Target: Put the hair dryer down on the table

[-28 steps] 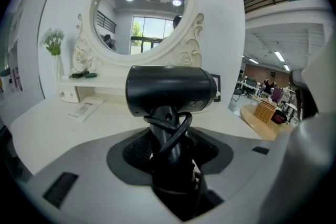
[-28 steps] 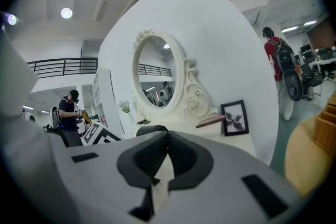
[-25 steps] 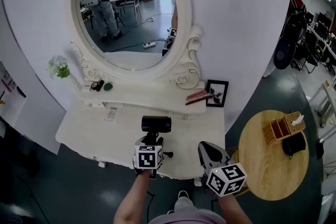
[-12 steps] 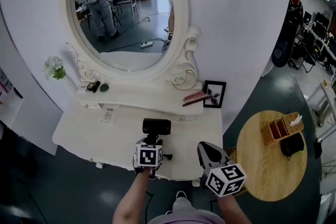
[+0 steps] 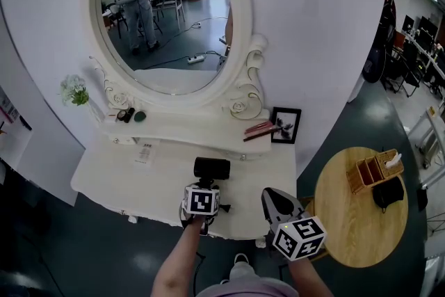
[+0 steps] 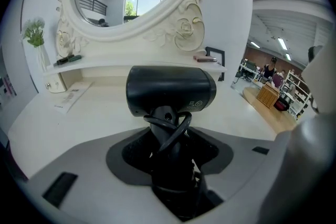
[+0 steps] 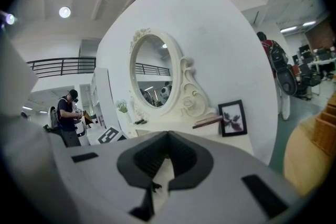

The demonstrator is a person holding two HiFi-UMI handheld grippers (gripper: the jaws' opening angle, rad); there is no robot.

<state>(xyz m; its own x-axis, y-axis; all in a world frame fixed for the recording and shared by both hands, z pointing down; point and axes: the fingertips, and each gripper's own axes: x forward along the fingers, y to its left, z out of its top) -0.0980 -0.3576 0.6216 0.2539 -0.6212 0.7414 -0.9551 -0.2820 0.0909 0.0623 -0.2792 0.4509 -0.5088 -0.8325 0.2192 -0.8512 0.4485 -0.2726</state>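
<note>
A black hair dryer [image 5: 211, 168] stands upright over the front middle of the white dressing table [image 5: 115, 174], its barrel lying sideways. My left gripper [image 5: 203, 186] is shut on its handle, around which the cord is wrapped. In the left gripper view the hair dryer [image 6: 170, 90] rises from between the jaws of the left gripper [image 6: 170, 168]. Whether its base touches the tabletop is hidden. My right gripper [image 5: 278, 204] hovers at the table's front right corner, shut, with nothing in it; the right gripper [image 7: 167, 136] points toward the mirror.
An oval mirror [image 5: 170, 10] backs the table. Its shelf holds a small plant [image 5: 75, 90], dark items [image 5: 129, 115], reddish combs [image 5: 261, 129] and a picture frame [image 5: 286, 124]. A paper card [image 5: 144, 153] lies on the tabletop. A round wooden table [image 5: 358, 209] stands to the right.
My left gripper and the hair dryer have shifted slightly to the right over the table. The right gripper has kept its place.
</note>
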